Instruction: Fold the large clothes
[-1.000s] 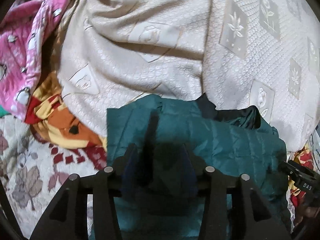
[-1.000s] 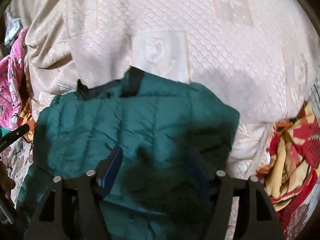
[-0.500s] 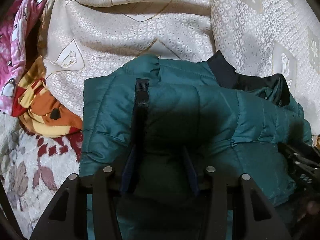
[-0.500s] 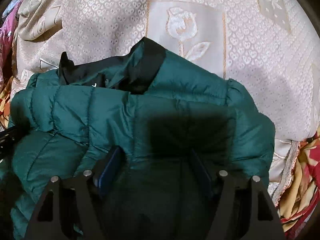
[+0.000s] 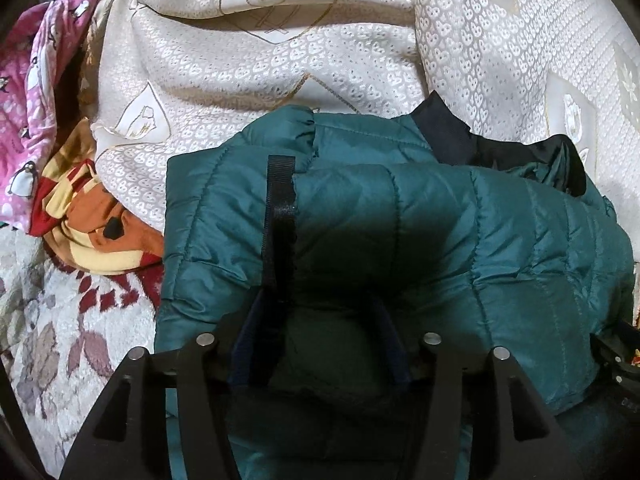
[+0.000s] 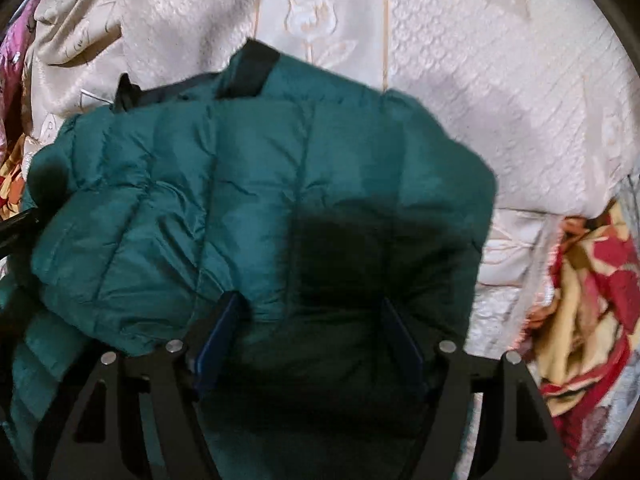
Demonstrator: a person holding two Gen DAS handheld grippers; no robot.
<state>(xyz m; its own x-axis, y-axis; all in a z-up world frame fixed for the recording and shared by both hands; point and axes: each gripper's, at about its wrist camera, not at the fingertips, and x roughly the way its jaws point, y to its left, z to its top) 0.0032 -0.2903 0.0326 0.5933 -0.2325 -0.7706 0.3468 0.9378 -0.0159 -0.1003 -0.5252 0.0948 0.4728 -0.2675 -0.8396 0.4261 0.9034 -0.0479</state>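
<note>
A teal quilted puffer jacket [image 5: 420, 232] with a dark collar [image 5: 444, 136] and a black strap [image 5: 280, 208] lies bunched on a cream patterned bedspread [image 5: 280, 60]. My left gripper [image 5: 320, 320] has its blue-padded fingers [image 5: 248, 344] spread wide with the jacket's left part bulging between them. In the right wrist view the same jacket [image 6: 248, 184] fills the middle. My right gripper [image 6: 308, 324] is also spread wide, its fingers [image 6: 216, 336] pressed into the jacket's right part. Whether either one grips the fabric is hidden.
A pink penguin-print cloth [image 5: 28, 100] and an orange, red and yellow cloth [image 5: 88, 228] lie at the left. A floral cover [image 5: 48, 340] is at the lower left. A red and yellow blanket [image 6: 588, 292] lies at the right. The other gripper shows at the edge [image 5: 616, 356].
Both grippers have moved down and forward over the jacket, so it now fills more of each view. The jacket's folded top has shifted toward the bedspread. The finger spread looks unchanged.
</note>
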